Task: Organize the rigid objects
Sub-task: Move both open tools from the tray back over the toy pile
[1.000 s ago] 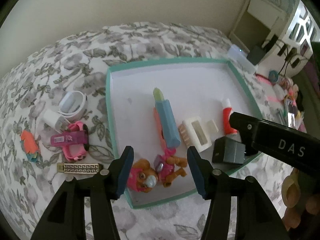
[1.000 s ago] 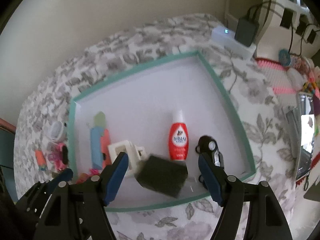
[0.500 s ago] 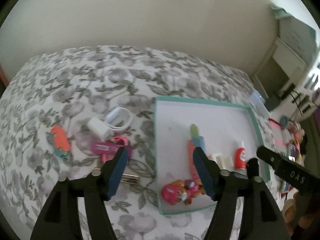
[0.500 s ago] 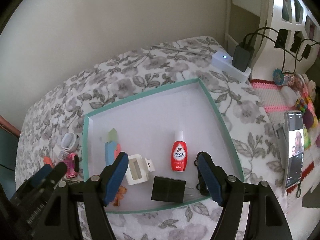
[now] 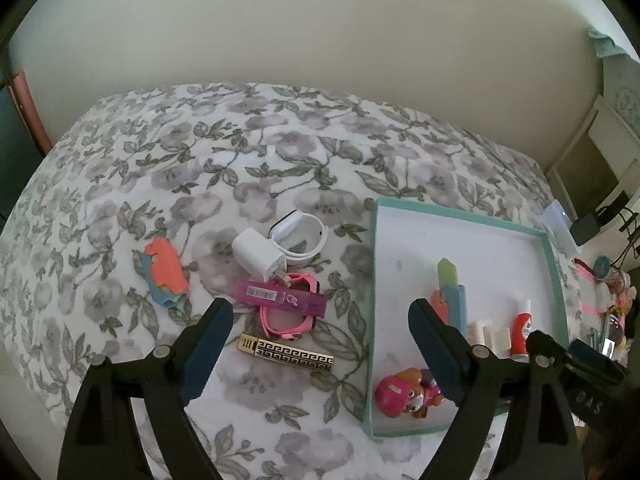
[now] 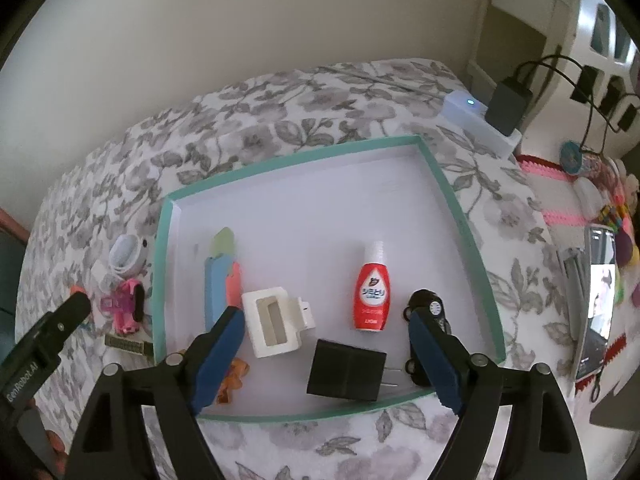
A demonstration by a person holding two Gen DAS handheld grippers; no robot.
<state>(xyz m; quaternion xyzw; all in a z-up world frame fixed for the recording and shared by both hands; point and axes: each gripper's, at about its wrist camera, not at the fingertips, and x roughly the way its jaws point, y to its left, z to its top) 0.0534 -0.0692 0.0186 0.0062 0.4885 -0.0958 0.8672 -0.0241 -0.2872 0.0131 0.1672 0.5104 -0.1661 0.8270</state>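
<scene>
Beside the teal-rimmed tray (image 5: 373, 280), on its outer left side, the unsorted pile is being faced by the left gripper (image 5: 320, 350), whose jaws are opening with nothing between them. Judged next pick: the gold-and-black patterned bar (image 5: 289, 353), lying nearest the tray wall and clear of the others. It is best being approached across its narrow width, fingers straddling the long sides, so the pink goggles (image 5: 289, 312) just beyond are not being dragged along. The bar is looking flat, rigid and slim, with a Greek-key pattern. Over the tray, the right gripper (image 6: 326, 354) is being held with jaws opening, empty; the black plug adapter (image 6: 346, 370) is lying on the tray floor between them, untouched.
</scene>
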